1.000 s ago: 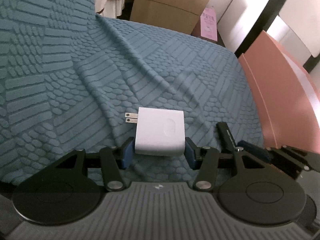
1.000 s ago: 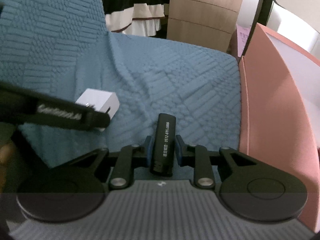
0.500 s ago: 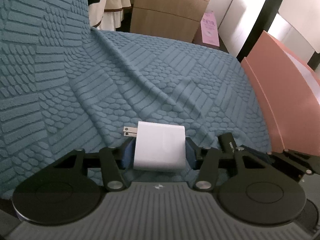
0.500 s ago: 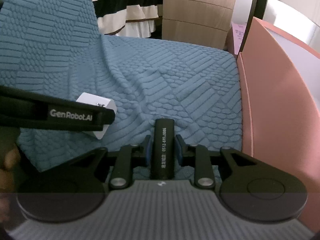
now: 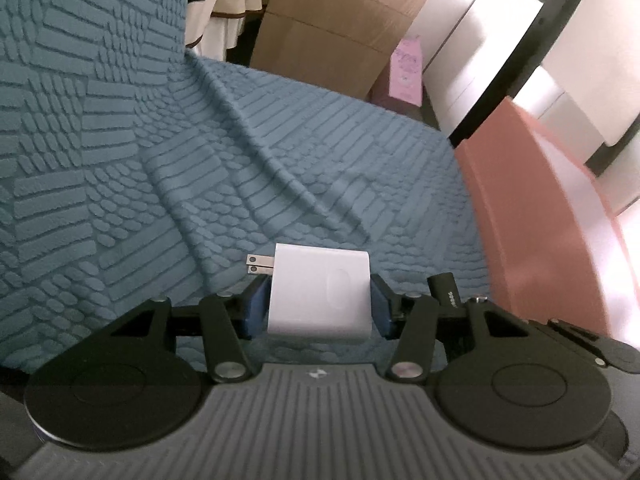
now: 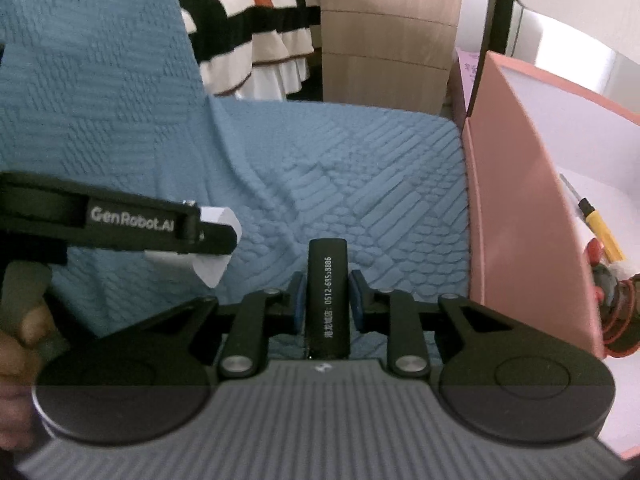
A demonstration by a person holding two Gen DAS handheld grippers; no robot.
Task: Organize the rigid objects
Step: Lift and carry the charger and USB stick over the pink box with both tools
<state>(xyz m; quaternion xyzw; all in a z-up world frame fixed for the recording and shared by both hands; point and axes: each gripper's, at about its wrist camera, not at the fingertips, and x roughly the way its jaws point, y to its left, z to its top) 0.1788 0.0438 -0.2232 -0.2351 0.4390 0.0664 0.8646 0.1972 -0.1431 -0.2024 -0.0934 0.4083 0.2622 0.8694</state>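
My left gripper [image 5: 320,304] is shut on a white wall charger [image 5: 319,292] with its two prongs pointing left, held above the blue textured cover [image 5: 200,184]. My right gripper [image 6: 326,300] is shut on a black stick with white printed digits [image 6: 327,296], also lifted above the cover. In the right wrist view the left gripper's arm [image 6: 120,224] crosses at the left with the charger [image 6: 212,264] partly hidden behind it. The tip of the black stick shows in the left wrist view [image 5: 443,286].
A pink box [image 6: 520,208] with a white inside stands at the right edge of the cover; it holds a yellow pen [image 6: 600,228] and a red object [image 6: 612,300]. A wooden cabinet [image 6: 388,36] and a striped bed [image 6: 256,28] lie behind.
Both grippers have risen off the cover with their objects and tilted up. The pink box's inside has come into the right wrist view.
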